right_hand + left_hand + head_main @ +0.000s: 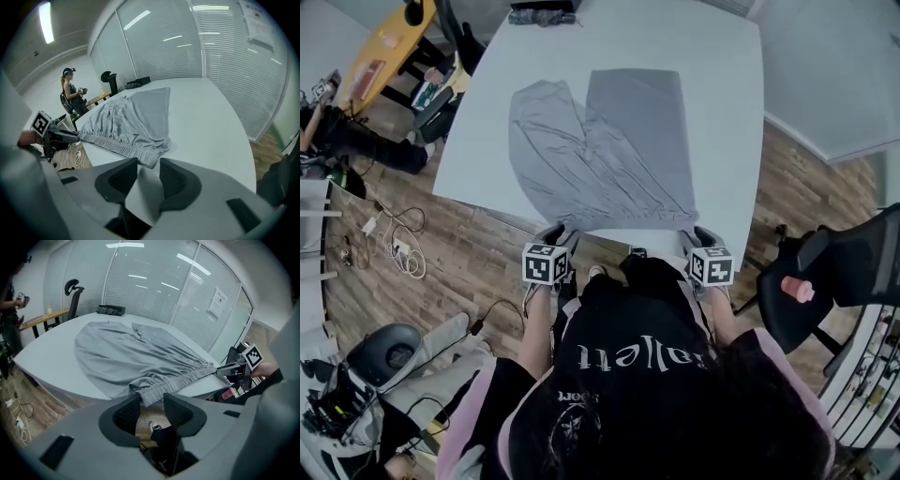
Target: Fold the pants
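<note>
Grey pants (609, 150) lie flat on the white surface (722, 112). The waistband (623, 217) runs along the near edge and the legs point away.

Left gripper (151, 399): fingers (125, 414) spread apart and holding nothing. The left waistband corner (149, 397) sits right at their tips, and floor shows through the gap.

Right gripper (148, 164): fingers (123, 178) also spread and empty, with the right waistband corner (149, 158) just at the mouth and bare surface between them.

Risks as I read them:
- Both corners are only at the tips, not seated. Closing now could pinch just the elastic edge or one layer, and it would slip on the lift.
- The left corner looks to be at or over the surface edge. A pull toward the body could drag the whole waistband off.
- The left leg (539, 131) splays outward while the right leg (637, 112) lies straight. Any fold made without squaring them first will probably come out skewed.
- The fabric is creased through the seat, so wrinkles would get locked into the fold.
- If one side bites deeper than the other, the lift goes uneven and the cloth twists.
</note>
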Demonstrator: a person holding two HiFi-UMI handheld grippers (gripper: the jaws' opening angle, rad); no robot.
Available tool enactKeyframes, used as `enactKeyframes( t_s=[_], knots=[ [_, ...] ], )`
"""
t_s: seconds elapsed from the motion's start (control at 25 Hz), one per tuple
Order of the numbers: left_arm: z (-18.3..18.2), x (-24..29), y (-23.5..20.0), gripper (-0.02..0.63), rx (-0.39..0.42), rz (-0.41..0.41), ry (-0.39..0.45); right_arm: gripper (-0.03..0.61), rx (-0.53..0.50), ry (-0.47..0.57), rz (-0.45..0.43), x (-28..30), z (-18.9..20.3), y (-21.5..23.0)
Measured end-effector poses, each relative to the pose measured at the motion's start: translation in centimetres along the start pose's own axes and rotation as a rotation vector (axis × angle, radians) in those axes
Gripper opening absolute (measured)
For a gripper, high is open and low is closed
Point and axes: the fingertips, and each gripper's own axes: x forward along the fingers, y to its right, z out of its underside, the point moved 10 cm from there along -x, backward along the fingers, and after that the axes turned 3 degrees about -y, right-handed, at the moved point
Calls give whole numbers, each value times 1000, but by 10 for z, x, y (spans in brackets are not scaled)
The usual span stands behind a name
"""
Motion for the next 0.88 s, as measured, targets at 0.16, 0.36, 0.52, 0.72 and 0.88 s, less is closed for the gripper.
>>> enactKeyframes(
  t_s=[0.16,0.36,0.52,0.72,0.88],
  knots=[
    [-2,-1,4,153,25,-16,14,105,22,21,-9,1,-5,1],
    [-5,-7,7,92,50,6,45,56,43,34,-43,-3,-13,0],
    [-11,-17,11,52,60,44,100,39,48,54,-85,-10,-24,-4],
    [-25,-39,18,48,101,86,207,37,49,123,-132,-27,-45,-11],
    [-44,-61,24,48,167,119,322,35,78,198,-186,-42,-63,-19]
  ],
)
